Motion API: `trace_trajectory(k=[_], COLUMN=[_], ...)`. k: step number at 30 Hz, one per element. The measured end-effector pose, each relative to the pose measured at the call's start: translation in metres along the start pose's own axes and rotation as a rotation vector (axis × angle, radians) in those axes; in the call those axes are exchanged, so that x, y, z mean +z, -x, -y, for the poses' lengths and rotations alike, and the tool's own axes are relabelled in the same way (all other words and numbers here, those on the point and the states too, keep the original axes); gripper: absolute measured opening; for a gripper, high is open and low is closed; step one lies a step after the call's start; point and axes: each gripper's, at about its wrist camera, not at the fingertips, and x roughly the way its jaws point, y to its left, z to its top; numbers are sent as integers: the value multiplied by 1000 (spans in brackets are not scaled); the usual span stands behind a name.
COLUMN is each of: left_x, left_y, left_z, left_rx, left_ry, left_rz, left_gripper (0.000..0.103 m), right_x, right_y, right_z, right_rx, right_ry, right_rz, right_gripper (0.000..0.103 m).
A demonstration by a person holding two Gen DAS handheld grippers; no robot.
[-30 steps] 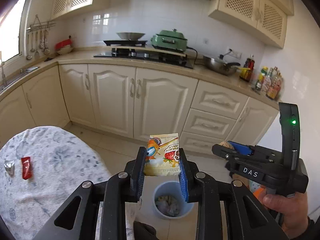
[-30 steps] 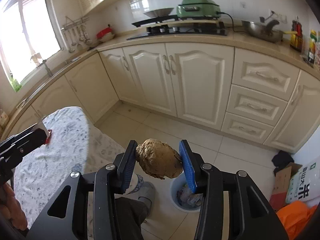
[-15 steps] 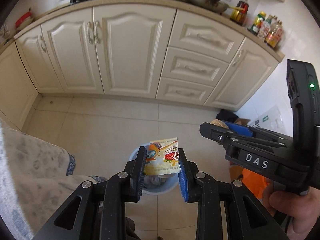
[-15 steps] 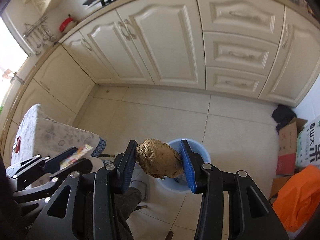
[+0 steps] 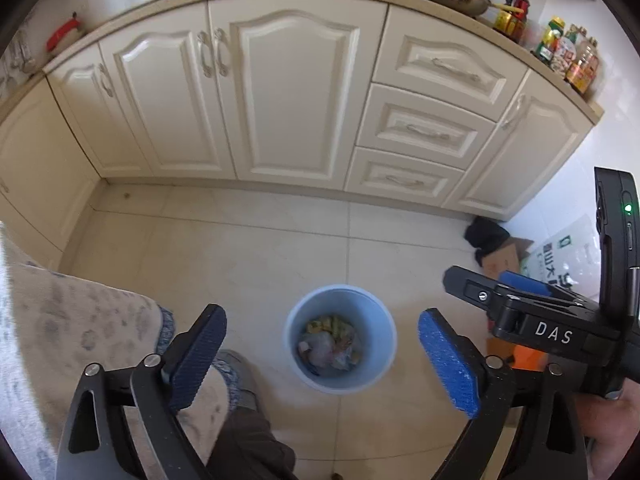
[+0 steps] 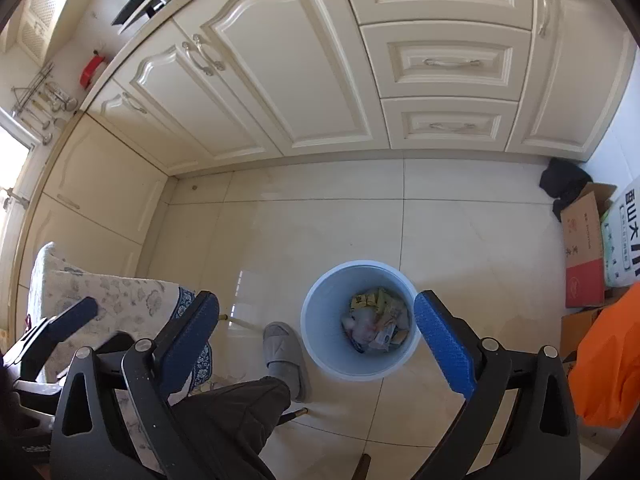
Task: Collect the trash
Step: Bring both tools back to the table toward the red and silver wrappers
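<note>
A light blue bin [image 5: 378,320] stands on the tiled floor with mixed trash [image 5: 328,346] inside. My left gripper [image 5: 320,314] hangs above it; its jaws are opening wide and nothing is between the blue pads. My right gripper [image 6: 316,300] is over the same bin [image 6: 332,292], its jaws also opening and empty. A yellow printed wrapper [image 6: 370,300] lies on top of the trash. I cannot make out the brown lump in the bin. The right gripper [image 5: 480,280] shows at the right edge of the left wrist view, and the left gripper [image 6: 100,322] at the lower left of the right wrist view.
A table with a floral cloth [image 6: 100,296] stands left of the bin. A person's leg and grey slipper [image 6: 284,348] are next to the bin. Cardboard boxes [image 6: 584,248] and an orange bag [image 6: 608,360] lie to the right. Cream cabinets [image 5: 280,92] line the far side.
Both grippers came down over the bin and their jaws went from shut to wide apart. The snack wrapper left the left gripper and the brown lump left the right one.
</note>
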Motion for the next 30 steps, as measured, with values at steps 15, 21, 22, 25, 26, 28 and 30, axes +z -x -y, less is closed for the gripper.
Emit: trace_trajectory(k=[15, 21, 22, 25, 26, 28, 30], left_x=[-57, -99, -106, -132, -143, -162, -180], left_y=[120, 197, 208, 244, 255, 275, 294], left_z=[-6, -42, -48, -66, -72, -83, -92], left_rx=[50, 55, 62, 89, 98, 123, 139], left_ry=[46, 116, 129, 157, 164, 190, 217], left_rz=[163, 279, 296, 355, 370, 400, 427], left_gripper=[102, 102, 102, 102, 102, 102, 102], right_x=[-15, -24, -25, -30, -33, -37, -42], right_y=[43, 76, 82, 100, 106, 119, 131], right_z=[-38, -90, -101, -132, -143, -166, -190], right_rx=[49, 94, 104, 136, 144, 166, 181], right_ry=[24, 106, 123, 177, 197, 244, 295], right_rz=[27, 82, 93, 125, 136, 157, 179], right_gripper=[103, 103, 103, 103, 103, 103, 103])
